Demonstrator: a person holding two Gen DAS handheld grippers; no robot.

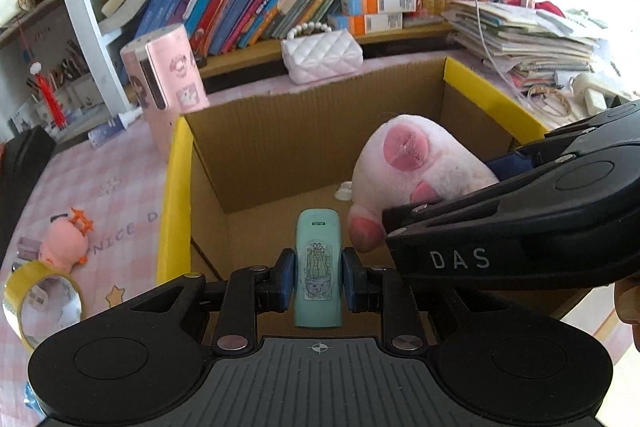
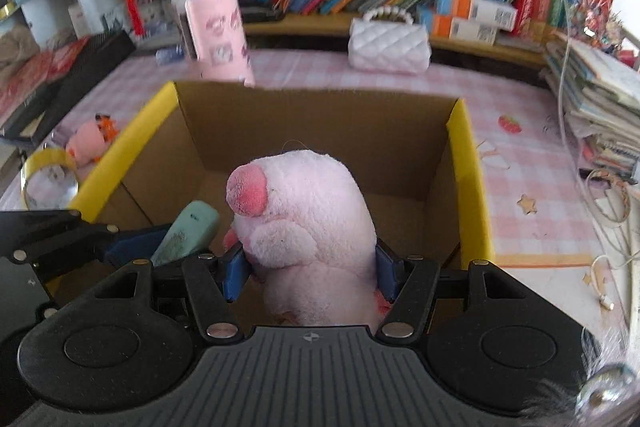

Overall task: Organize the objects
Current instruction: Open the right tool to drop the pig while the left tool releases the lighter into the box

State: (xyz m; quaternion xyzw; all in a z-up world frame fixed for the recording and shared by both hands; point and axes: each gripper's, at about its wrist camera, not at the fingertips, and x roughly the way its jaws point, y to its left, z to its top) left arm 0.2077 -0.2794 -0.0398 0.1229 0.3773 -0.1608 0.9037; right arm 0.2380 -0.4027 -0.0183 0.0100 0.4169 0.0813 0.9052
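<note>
Your left hand-held gripper point(image 1: 318, 281) clamps the mint-green remote point(image 1: 318, 267) at lower centre, over the cardboard box point(image 1: 176, 187). Your right hand-held gripper point(image 2: 310, 273) grips the pink plush toy point(image 2: 304, 211), centre frame, above the same box.

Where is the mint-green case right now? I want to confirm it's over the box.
The mint-green case is clamped in the left gripper above the cardboard box, just left of the pink plush in the right gripper.

Left gripper point(image 1: 317, 281), jaws closed on a mint-green remote point(image 1: 318, 271); right gripper point(image 2: 310, 273) just beside it to the right, jaws clamped around a pink plush toy point(image 2: 304, 223).
</note>
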